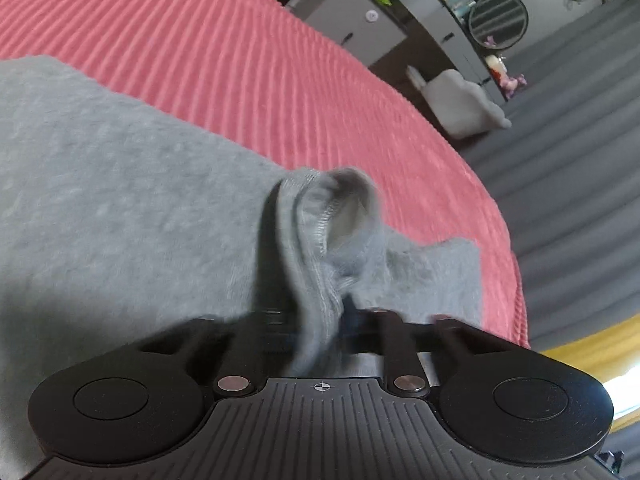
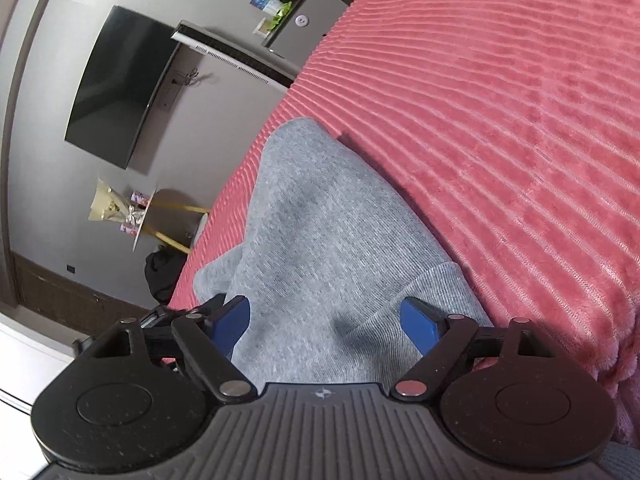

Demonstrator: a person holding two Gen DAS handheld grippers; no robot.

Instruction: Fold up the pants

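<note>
Grey pants (image 1: pixel 120 200) are lying spread across a bed covered by a pink ribbed blanket (image 1: pixel 240 60), seen here from cameras on two handheld grippers. In the left wrist view, the broad grey cloth is filling the left side of the frame, and the left gripper (image 1: pixel 320 312) is pinching a bunched, stitched edge of the pants, its fingers drawn together on the fabric, which is rising in a loose fold above them. Part of the cloth is blurred. Further right, the blanket is curving away toward a dark cabinet (image 1: pixel 360 20) and a round mirror (image 1: pixel 498 20) against the far wall, with grey flooring below.

In the right wrist view, a wall-mounted television (image 2: pixel 116 88) is hanging at the left, with a small round side table (image 2: pixel 156 208) beneath it carrying what looks like a wrapped bouquet. Toward the middle, the pants are running lengthwise away from the camera along the bed's edge. The right gripper (image 2: pixel 326 320) is hovering over the near end of the cloth, its blue-padded fingers (image 2: pixel 418 322) standing wide apart on either side of the fabric without pressing on it. The pink blanket is filling the right side of the frame.
</note>
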